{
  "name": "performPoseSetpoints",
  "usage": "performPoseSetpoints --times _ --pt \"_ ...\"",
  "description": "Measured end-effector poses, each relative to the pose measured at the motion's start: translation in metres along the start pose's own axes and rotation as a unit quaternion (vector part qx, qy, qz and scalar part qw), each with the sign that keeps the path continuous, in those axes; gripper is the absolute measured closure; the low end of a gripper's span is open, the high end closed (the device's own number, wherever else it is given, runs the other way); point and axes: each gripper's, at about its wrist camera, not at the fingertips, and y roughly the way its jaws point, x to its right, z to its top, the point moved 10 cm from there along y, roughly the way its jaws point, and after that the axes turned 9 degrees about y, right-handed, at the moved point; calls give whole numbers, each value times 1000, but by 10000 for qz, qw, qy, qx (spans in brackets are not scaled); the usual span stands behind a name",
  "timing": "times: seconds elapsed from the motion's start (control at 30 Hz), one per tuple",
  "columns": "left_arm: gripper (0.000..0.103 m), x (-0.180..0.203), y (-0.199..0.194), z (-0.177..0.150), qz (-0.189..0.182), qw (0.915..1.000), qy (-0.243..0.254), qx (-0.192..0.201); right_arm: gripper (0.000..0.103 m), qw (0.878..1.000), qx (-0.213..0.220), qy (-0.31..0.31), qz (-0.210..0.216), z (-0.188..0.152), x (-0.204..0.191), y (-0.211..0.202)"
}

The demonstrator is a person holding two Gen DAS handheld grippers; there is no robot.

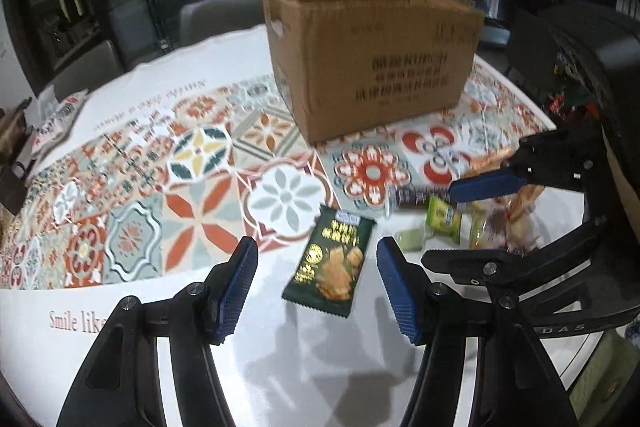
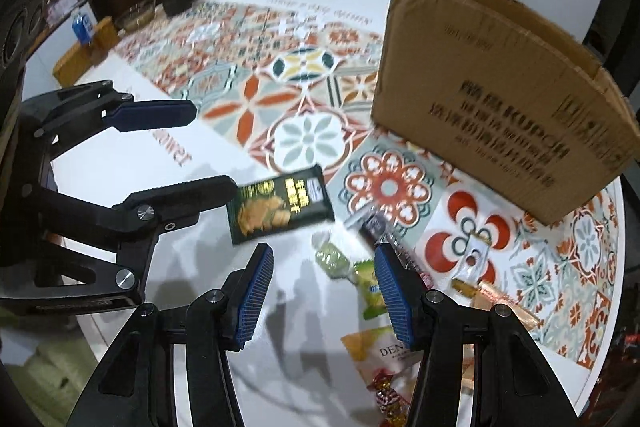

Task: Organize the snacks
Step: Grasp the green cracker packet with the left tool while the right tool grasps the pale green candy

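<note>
A dark green snack packet [image 1: 329,263] lies flat on the white part of the table, just ahead of my open, empty left gripper [image 1: 318,291]. It also shows in the right wrist view [image 2: 280,209]. An open cardboard box [image 1: 372,59] stands behind on the patterned cloth, also in the right wrist view [image 2: 500,131]. My right gripper [image 2: 324,297] is open and empty above small green sweets [image 2: 340,263] and a dark wrapped bar [image 2: 384,235]. In the left wrist view the right gripper [image 1: 460,227] hovers over that snack pile [image 1: 480,223].
More snacks lie at the right: a yellow packet [image 2: 380,355], red foil sweets [image 2: 388,399] and golden wrapped bars [image 2: 492,295]. A wooden block [image 2: 86,51], a blue can [image 2: 81,27] and a glass bowl [image 2: 136,13] sit at the table's far left. Grey chairs [image 1: 216,15] stand behind.
</note>
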Motion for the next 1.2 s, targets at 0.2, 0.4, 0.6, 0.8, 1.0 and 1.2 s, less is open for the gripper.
performPoseSetpoints --times 0.2,0.4,0.6,0.8,1.0,1.2 --pt "42 8 28 -14 -264 9988 97 -394 55 9991 -343 -148 203 -9 -5 17" --pt "42 11 43 -20 -344 9974 155 -615 61 9979 -513 -338 217 -14 -5 32" --pt "42 11 54 -22 -433 9960 160 -768 66 9971 -635 -325 251 -13 1 44" --pt "42 11 64 -20 -541 9945 202 -875 68 9968 -726 -272 202 -11 7 55" --pt "43 9 74 -18 -627 9930 144 -992 71 9967 -759 -232 163 -8 13 61" --pt "49 14 78 -19 -593 9930 229 -999 83 9973 -693 -82 227 -5 12 63"
